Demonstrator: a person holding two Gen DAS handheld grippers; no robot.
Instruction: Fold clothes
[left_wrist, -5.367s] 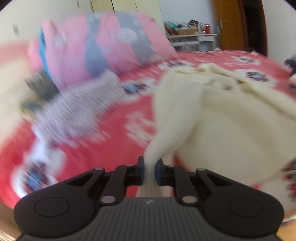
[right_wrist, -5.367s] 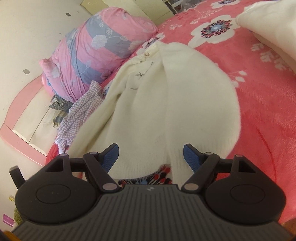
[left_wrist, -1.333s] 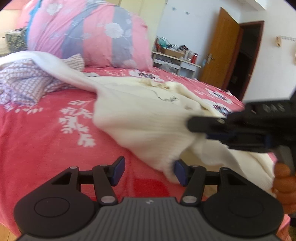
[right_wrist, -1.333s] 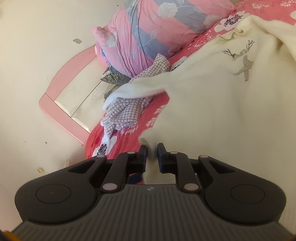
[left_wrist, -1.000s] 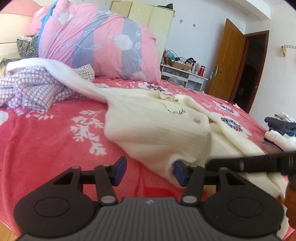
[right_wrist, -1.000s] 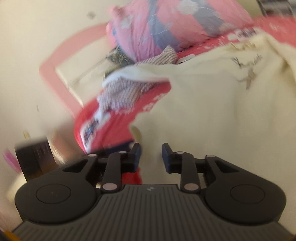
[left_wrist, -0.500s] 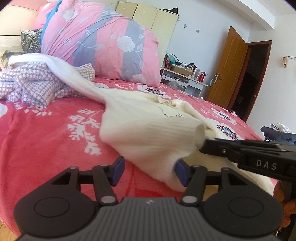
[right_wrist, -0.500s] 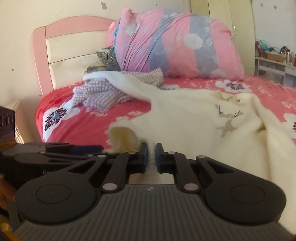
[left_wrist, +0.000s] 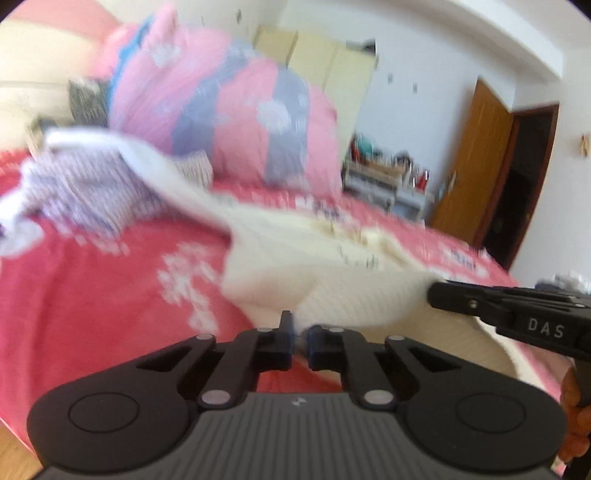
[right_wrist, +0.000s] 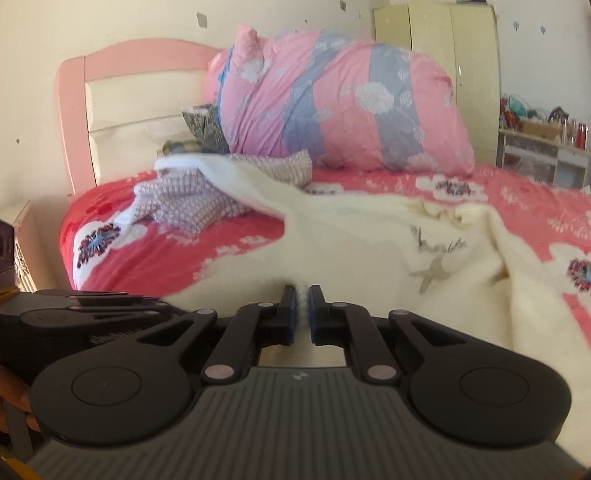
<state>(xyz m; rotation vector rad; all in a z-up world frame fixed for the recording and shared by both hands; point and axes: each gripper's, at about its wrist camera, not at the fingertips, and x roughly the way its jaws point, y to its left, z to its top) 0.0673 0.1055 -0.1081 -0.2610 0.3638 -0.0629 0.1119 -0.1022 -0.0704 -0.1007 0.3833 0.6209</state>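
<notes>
on the red flowered bedspread (right_wrist: 155, 266) lies the cream sweater (right_wrist: 369, 240), spread below the pink quilt (right_wrist: 332, 99). left gripper (left_wrist: 300, 332) is clamped on the sweater's near hem; right gripper (right_wrist: 303, 306) is clamped on the same hem alongside.

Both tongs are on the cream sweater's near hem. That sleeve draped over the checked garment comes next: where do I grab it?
Take the sleeve at its cuff end, the far tip lying on top of the checked garment near the headboard. Come from above and pinch across its width: raised on that pile, it can be caught without the garment beneath.
</notes>
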